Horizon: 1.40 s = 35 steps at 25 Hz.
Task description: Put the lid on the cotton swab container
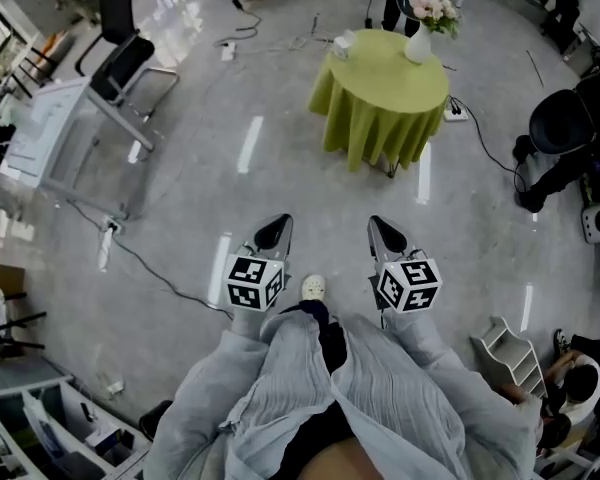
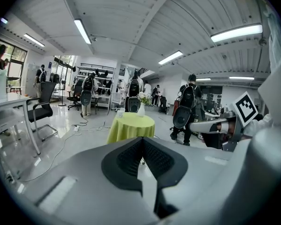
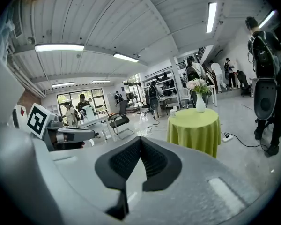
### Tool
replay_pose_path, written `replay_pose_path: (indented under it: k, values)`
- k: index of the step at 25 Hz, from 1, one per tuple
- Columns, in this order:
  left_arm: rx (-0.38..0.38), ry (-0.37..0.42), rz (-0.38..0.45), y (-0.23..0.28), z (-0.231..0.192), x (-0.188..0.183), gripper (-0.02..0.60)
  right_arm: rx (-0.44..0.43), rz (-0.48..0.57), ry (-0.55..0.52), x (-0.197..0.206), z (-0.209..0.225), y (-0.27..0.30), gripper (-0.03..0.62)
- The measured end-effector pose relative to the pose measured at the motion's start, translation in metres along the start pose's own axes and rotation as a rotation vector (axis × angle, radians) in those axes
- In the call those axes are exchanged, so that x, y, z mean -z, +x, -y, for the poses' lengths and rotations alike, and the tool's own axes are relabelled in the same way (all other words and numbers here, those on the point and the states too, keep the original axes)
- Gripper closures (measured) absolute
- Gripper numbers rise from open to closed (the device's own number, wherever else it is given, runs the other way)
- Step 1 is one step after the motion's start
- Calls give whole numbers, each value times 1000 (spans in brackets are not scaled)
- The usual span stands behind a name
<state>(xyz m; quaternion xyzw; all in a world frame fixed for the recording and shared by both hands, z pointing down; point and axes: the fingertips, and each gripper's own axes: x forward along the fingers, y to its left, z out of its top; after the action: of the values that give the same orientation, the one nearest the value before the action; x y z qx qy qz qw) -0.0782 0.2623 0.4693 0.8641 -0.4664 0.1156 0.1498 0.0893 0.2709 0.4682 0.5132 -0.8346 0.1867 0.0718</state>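
While the left tool (image 1: pixel 275 231) and right tool (image 1: pixel 383 233) sit closed and empty, the container (image 1: pixel 343 43) on the far tabletop (image 1: pixel 385 88) looks light; its lid probably wants a gentle rim grip.

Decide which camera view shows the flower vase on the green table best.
The right gripper view: the vase appears side-on and largest. The left gripper view shows the vase smaller; the head view shows the vase from above.

An open office-like lab: desks (image 1: pixel 40 128), office chairs (image 1: pixel 130 63), floor cables (image 1: pixel 150 268), strip lights (image 2: pixel 236 32)
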Motion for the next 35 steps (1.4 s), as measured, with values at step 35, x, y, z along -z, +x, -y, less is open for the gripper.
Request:
replay_pose_path:
  k: [35]
  values:
    - [-17, -80, -66, 29, -108, 8, 565, 33, -117, 27, 2, -7, 101, 592]
